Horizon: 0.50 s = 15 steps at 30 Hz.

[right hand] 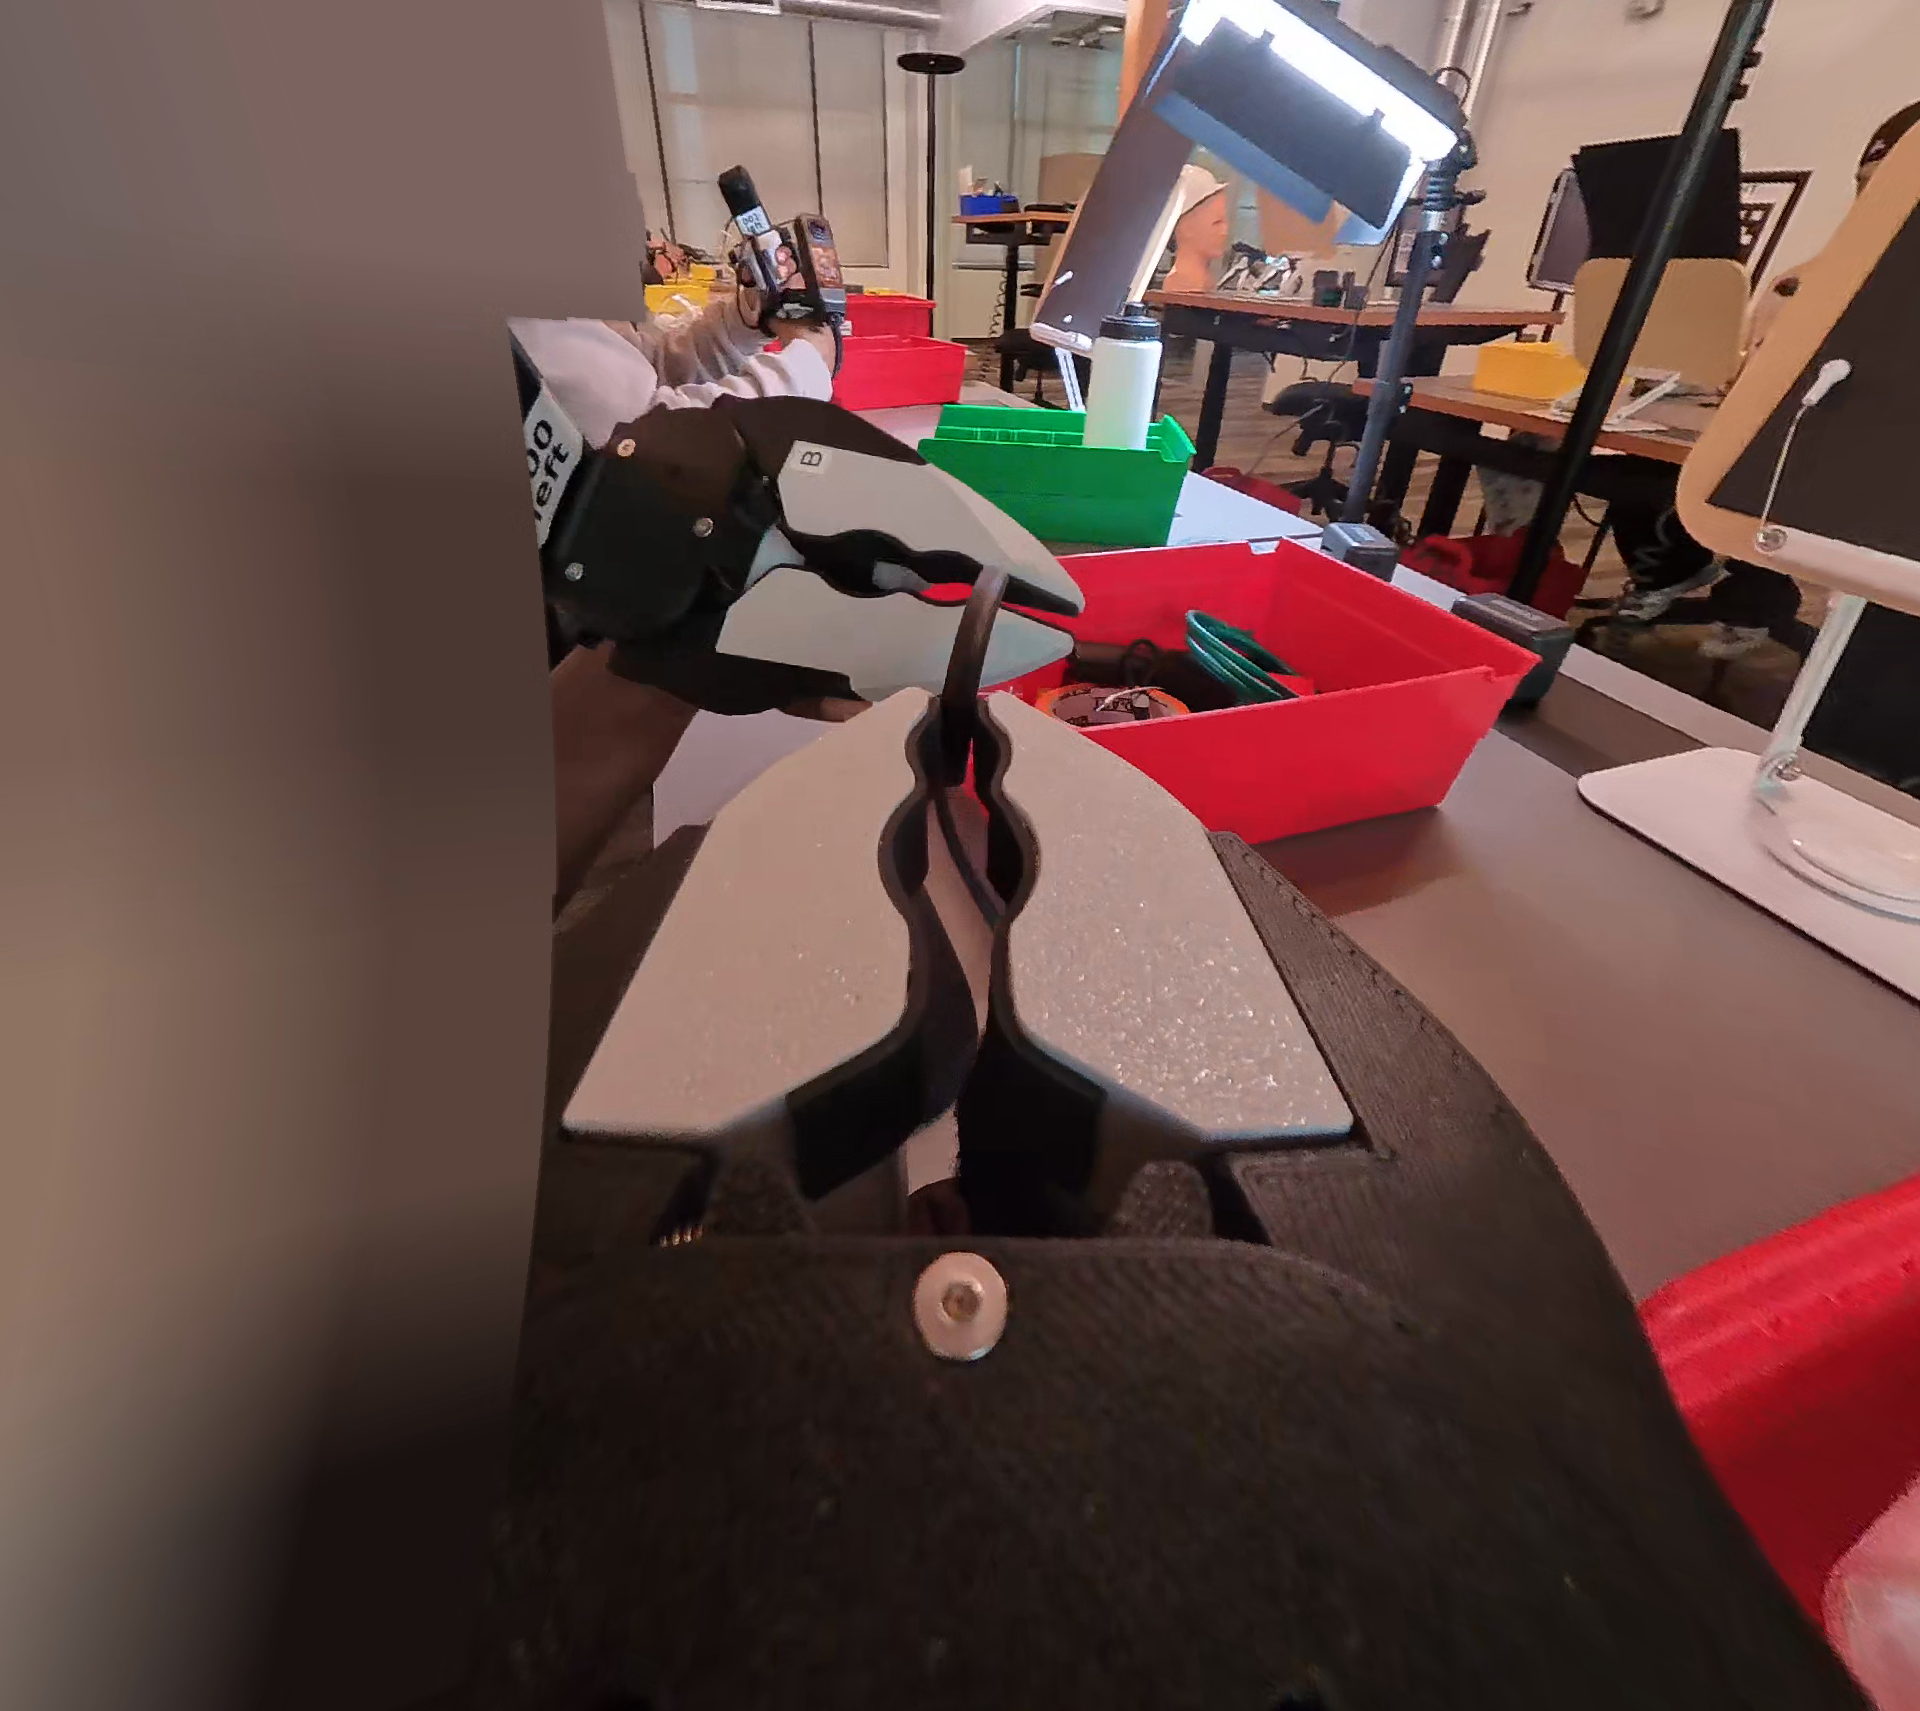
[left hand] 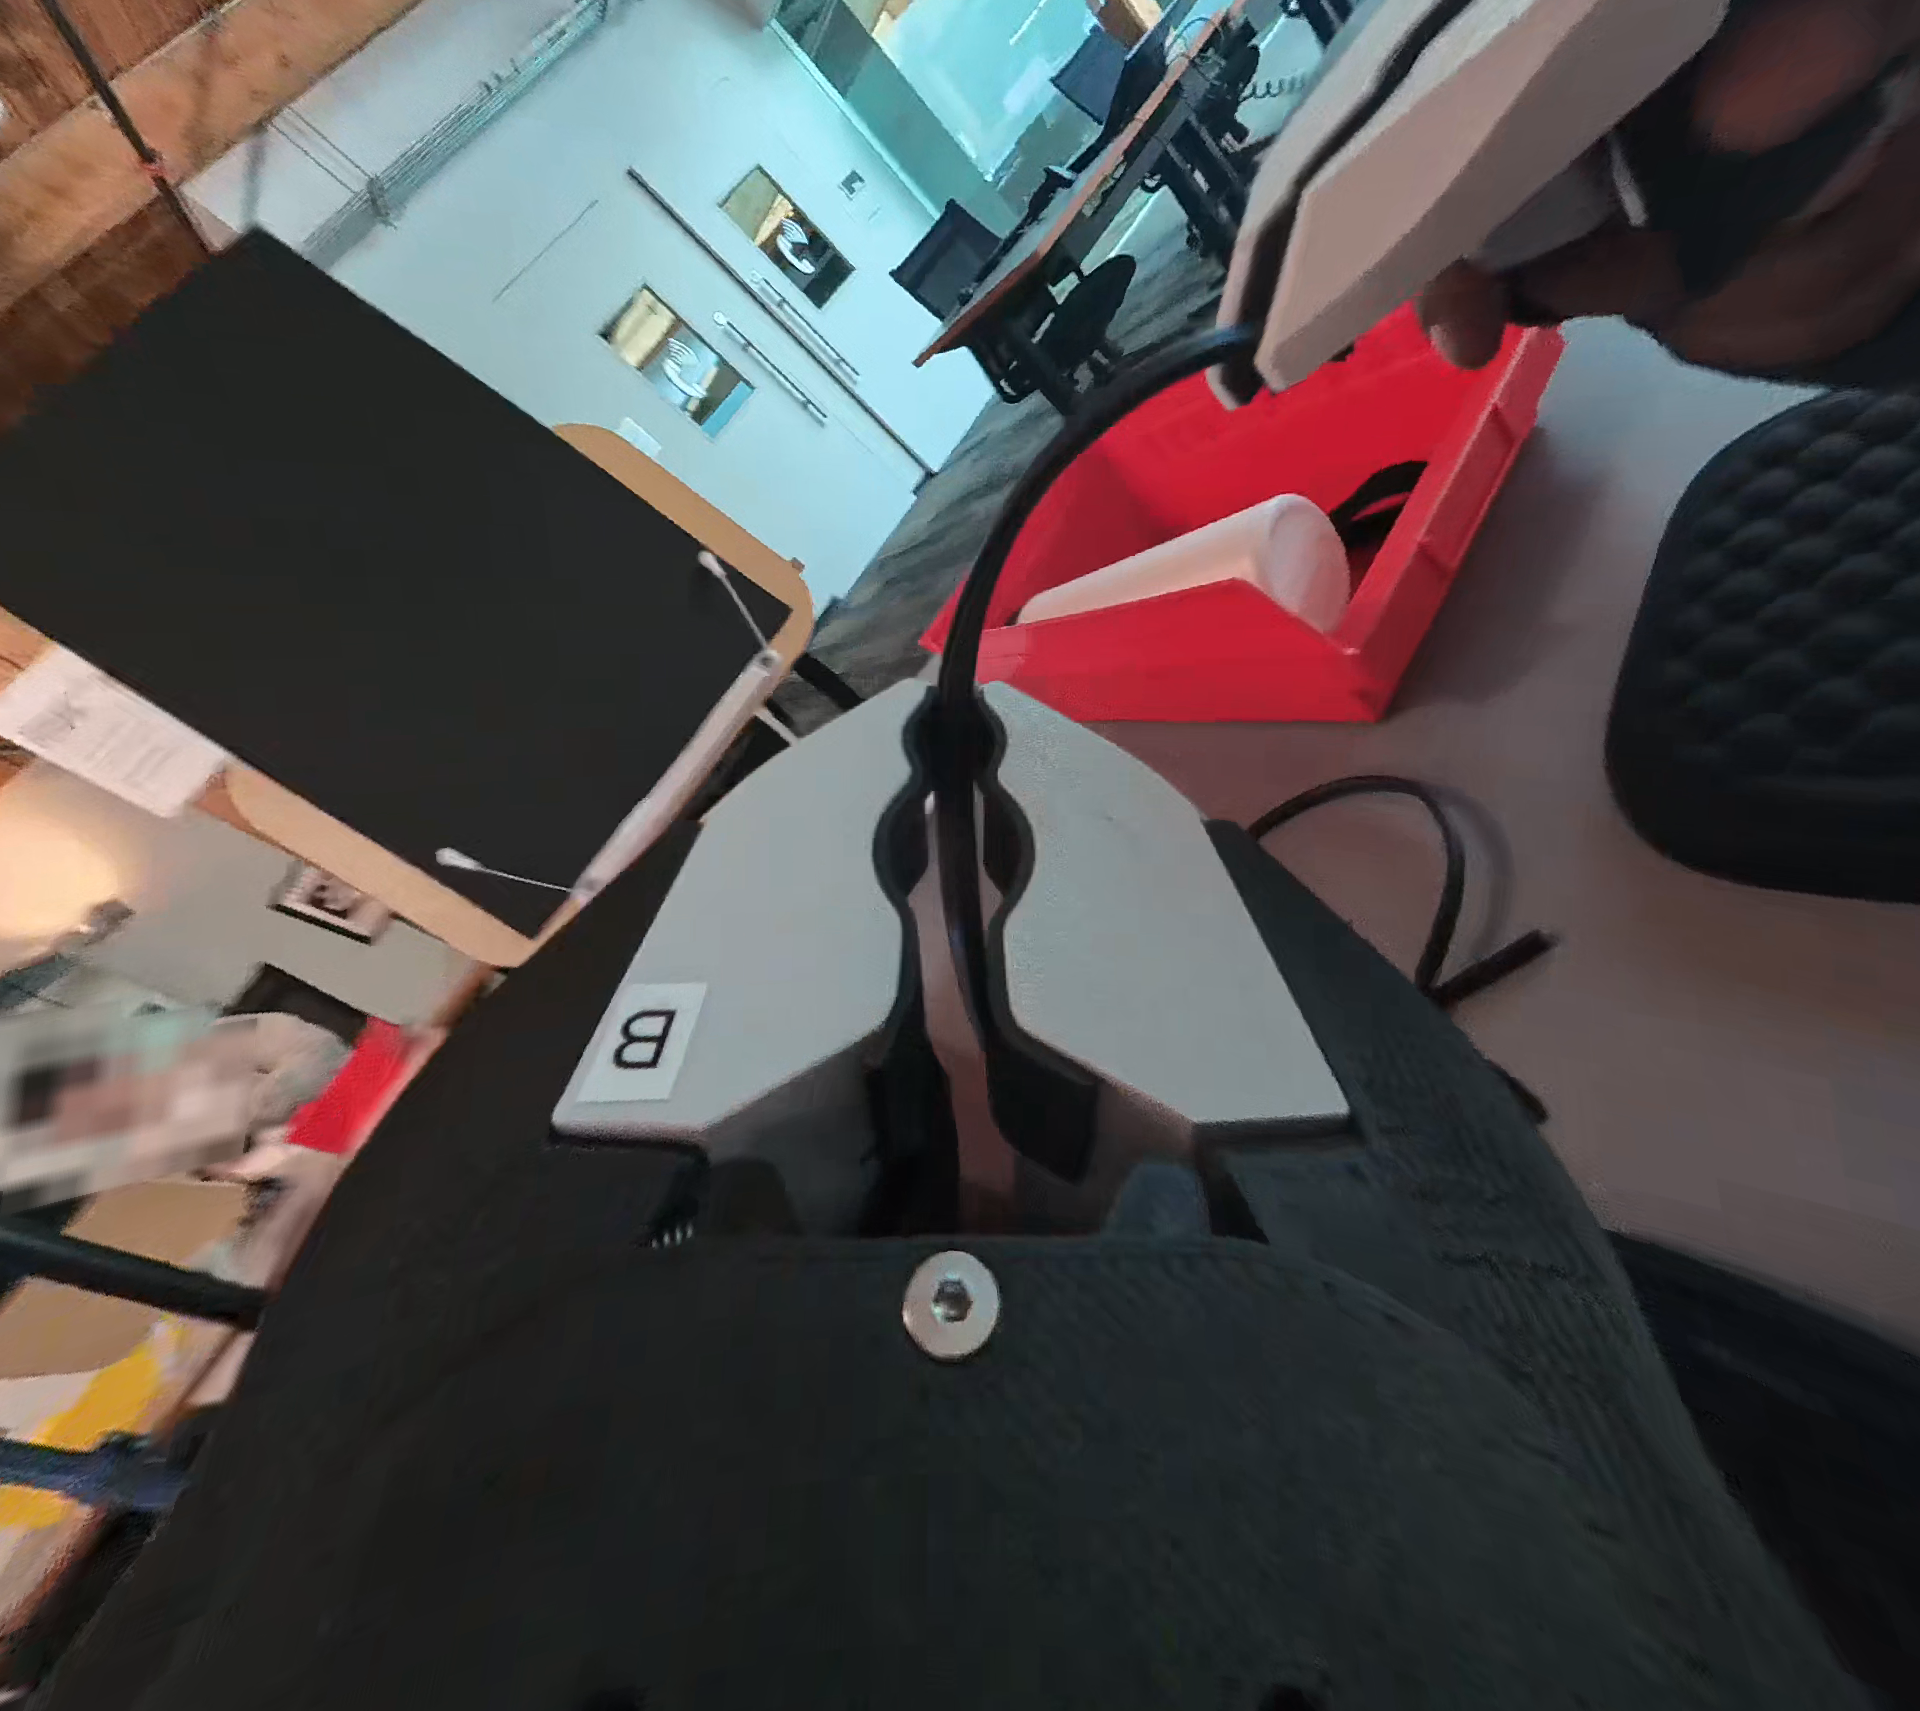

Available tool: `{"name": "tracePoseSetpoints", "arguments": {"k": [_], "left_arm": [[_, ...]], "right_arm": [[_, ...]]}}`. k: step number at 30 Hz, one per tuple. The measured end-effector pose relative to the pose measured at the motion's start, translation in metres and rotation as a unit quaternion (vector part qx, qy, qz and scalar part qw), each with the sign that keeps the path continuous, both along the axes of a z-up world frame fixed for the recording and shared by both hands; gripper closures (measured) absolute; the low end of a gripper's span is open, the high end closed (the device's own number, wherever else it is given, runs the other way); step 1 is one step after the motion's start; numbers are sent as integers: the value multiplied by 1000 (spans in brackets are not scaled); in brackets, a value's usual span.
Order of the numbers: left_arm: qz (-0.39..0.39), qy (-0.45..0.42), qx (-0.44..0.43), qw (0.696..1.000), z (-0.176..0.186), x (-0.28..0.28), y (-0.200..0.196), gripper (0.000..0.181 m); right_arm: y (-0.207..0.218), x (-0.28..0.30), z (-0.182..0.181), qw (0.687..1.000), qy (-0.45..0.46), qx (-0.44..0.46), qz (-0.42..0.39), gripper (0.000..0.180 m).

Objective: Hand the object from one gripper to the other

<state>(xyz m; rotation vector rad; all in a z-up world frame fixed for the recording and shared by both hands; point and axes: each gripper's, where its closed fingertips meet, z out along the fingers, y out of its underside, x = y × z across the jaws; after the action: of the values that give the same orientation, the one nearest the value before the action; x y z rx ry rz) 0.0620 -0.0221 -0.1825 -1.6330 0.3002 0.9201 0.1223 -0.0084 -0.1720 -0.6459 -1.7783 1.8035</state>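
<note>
A thin black strap point(left hand: 1000, 534) is pinched between both grippers. My left gripper point(left hand: 951, 716) is shut on one end of it, and the strap arcs up and right to the tip of my right gripper point(left hand: 1242, 378), which a hand holds above the table. In the right wrist view my right gripper point(right hand: 951, 711) is shut on the strap point(right hand: 971, 622). The strap curves up a short way into the closed left gripper point(right hand: 1070, 622), which comes in from the left.
A red bin point(left hand: 1195, 669) with a white cylinder point(left hand: 1247, 560) stands on the table, also seen as the red bin point(right hand: 1351, 726) with tape and cords. Another black tie point(left hand: 1455, 892) lies loose. A green bin point(right hand: 1049, 466), a bottle point(right hand: 1122, 373) and a tablet stand point(right hand: 1766, 820) are nearby. Spacing between my two grippers at the tips: around 7 centimeters.
</note>
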Motion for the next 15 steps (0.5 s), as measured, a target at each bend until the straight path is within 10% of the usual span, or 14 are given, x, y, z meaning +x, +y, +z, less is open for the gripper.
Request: {"name": "tracePoseSetpoints", "arguments": {"k": [8,15], "left_arm": [[21,-148,84,985,6,-26,-28,176],[22,-189,111,975,5,-34,-33,176]], "right_arm": [[4,-12,-66,986,-129,105,7,152],[23,-30,-191,885,-335,317,-67,157]]}}
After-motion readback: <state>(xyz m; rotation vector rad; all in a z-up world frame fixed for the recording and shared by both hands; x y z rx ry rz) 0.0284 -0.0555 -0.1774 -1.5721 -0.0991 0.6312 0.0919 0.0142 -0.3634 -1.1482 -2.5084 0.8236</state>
